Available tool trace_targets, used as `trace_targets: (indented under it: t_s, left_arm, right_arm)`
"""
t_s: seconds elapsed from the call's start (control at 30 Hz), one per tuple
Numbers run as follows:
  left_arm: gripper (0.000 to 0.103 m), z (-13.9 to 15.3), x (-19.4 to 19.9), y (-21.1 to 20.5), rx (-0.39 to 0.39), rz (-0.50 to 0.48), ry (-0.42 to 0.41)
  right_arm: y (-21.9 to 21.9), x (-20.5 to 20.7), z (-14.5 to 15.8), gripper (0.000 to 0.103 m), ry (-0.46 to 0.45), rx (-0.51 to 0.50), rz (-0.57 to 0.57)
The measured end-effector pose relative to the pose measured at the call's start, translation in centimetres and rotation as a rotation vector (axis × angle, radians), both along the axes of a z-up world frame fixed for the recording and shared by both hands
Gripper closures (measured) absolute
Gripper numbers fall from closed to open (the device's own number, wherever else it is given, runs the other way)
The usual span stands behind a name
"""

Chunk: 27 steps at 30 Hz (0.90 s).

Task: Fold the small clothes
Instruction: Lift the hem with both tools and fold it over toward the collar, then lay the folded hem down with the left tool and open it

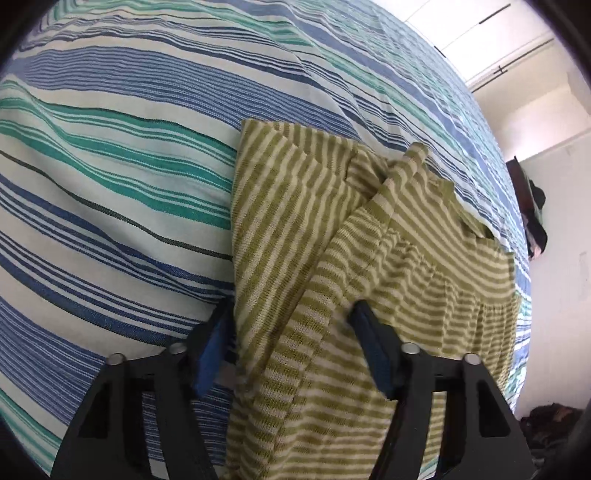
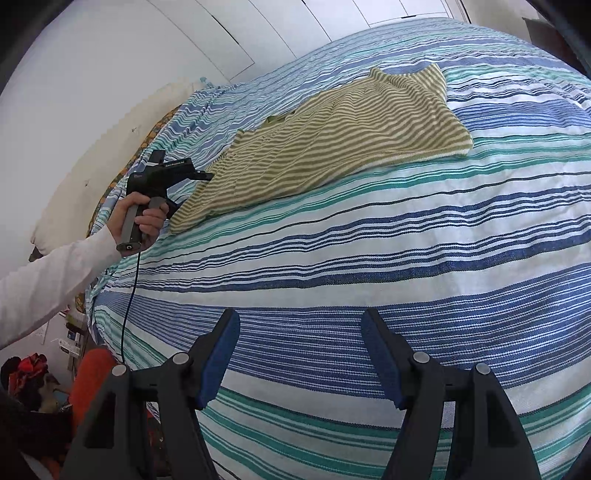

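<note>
A small olive-and-cream striped garment lies partly folded on the striped bed cover. In the left wrist view the garment runs between my left gripper's wide-open jaws, one sleeve folded over the body. In the right wrist view the left gripper sits at the garment's near-left corner, held by a hand. My right gripper is open and empty, over bare cover well short of the garment.
White wardrobe doors stand behind the bed. A pillow lies at the bed's left edge. Cluttered items and an orange object sit on the floor at lower left. A cable hangs from the left gripper.
</note>
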State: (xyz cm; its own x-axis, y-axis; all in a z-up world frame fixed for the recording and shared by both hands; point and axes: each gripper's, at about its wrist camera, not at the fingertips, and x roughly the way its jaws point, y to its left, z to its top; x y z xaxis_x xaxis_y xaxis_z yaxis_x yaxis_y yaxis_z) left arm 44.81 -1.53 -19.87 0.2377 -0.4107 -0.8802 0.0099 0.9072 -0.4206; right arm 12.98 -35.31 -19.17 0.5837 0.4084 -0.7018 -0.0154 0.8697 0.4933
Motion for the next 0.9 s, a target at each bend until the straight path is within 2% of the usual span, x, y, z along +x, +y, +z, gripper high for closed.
trace_targets:
  t_s: [0.03,0.17,0.3,0.43,0.53,0.63,0.73,0.9]
  left_arm:
    - [0.096,0.0,0.1,-0.2,-0.005,-0.012,0.027]
    - [0.097,2.5,-0.2,-0.9,0.039,0.032,0.015]
    - [0.097,7.8,-0.9,-3.7,-0.035,0.026,-0.05]
    - [0.097,13.5,-2.0,-10.9,-0.072,-0.055,-0.13]
    - [0.097,15.5,-2.5,-17.6,-0.074,-0.118,-0.169]
    - [0.097,15.0,-3.3,-24.8,-0.055,-0.191,-0.182]
    - [0.097,12.3,-4.5,-31.2,-0.007,-0.258,-0.155]
    - [0.097,7.6,-7.7,-37.7,0.091,-0.337,-0.107]
  right_arm:
    - [0.1,0.1,0.0,0.035,-0.005,-0.001,-0.001]
    - [-0.4,-0.2,-0.1,0.035,-0.018,0.024,-0.027]
    - [-0.8,-0.8,0.5,0.035,-0.048,0.021,-0.032]
    - [-1.6,-1.7,1.1,0.035,-0.083,0.048,-0.04]
    - [-2.4,-2.5,1.4,0.035,-0.1,0.071,-0.055]
    - [-3.5,-3.4,1.8,0.035,-0.119,0.096,-0.077]
    - [-4.9,-4.1,2.1,0.035,-0.135,0.111,-0.104]
    - [-6.8,-4.8,2.0,0.035,-0.141,0.152,-0.144]
